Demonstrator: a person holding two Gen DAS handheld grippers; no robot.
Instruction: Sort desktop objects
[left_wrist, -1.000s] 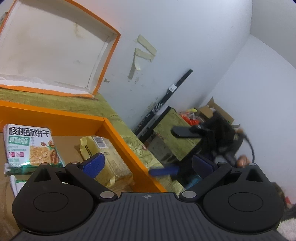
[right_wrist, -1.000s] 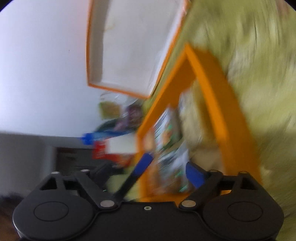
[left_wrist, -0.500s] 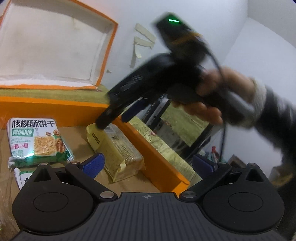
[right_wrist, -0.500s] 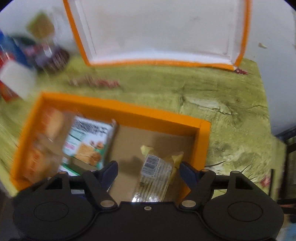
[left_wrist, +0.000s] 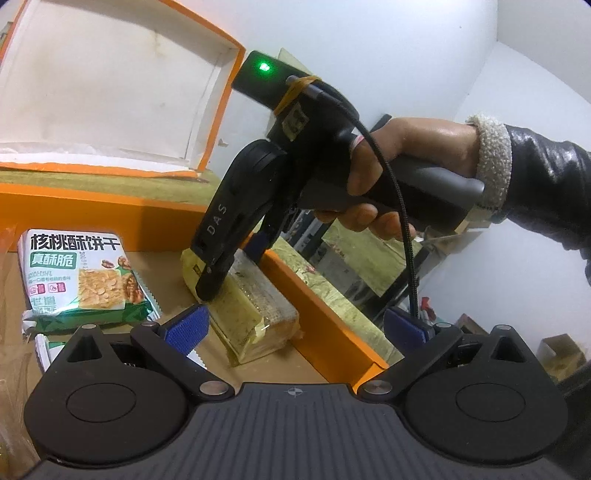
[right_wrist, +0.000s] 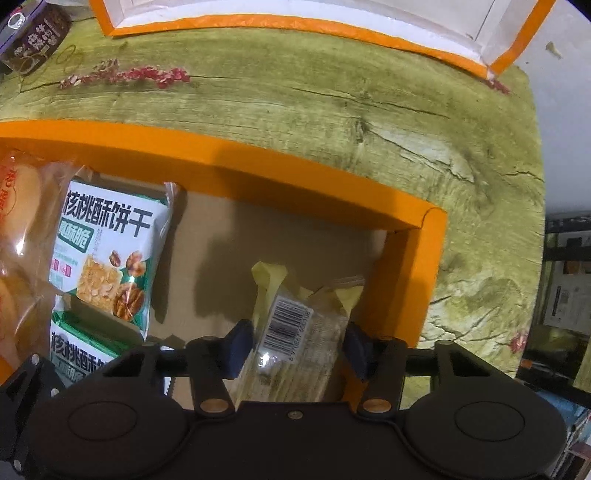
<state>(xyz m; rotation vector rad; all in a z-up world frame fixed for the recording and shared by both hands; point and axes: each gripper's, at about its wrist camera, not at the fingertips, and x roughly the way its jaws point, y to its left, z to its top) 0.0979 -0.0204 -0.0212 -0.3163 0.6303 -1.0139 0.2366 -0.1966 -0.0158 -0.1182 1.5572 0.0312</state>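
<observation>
Now right tool (right_wrist: 297, 350) wide open, straddling yellow packet (right_wrist: 295, 339) in orange box (right_wrist: 424, 266); packet's long axis runs along fingers; left tool (left_wrist: 295, 326) open, empty.

A green wood-grain tabletop (right_wrist: 332, 107), printed with cracks and sprigs of red berries (right_wrist: 125, 75), is seen against a white wall (left_wrist: 369, 44). A strip of tape (left_wrist: 284, 53) is stuck to the wall. At the tabletop's far left edge a dark round tub (right_wrist: 35, 33) is partly cut off. Beyond the table's right edge, dark shelving (right_wrist: 567, 280) and cardboard boxes (left_wrist: 561, 354) are glimpsed on the floor.
</observation>
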